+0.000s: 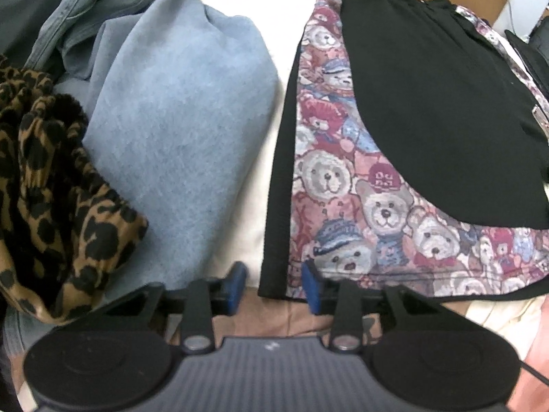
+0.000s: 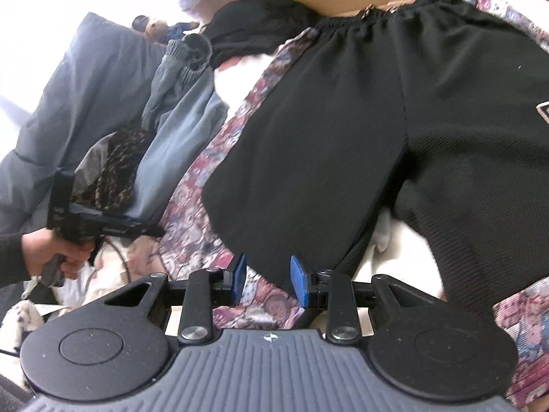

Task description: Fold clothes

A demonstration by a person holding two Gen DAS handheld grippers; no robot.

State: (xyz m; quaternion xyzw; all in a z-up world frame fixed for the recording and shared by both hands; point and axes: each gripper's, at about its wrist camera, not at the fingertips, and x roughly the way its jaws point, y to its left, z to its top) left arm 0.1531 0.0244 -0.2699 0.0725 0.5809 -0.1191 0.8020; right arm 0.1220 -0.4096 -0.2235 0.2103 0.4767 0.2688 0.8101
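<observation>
We see the left gripper point(image 1: 274, 283) and right gripper point(image 2: 267, 279), jaws released, poised at the black shorts' point(image 2: 360, 120) near hem for grasping.

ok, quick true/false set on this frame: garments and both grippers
1. The black shorts lie on a teddy-bear print cloth. True.
2. The left gripper clamps the blue garment. False: its jaws stand apart at the print cloth's hem, pressing on nothing.
3. A leopard-print garment lies beside the blue one. True.
4. The right gripper holds the shorts. False: its jaws are open, with nothing gripped.
</observation>
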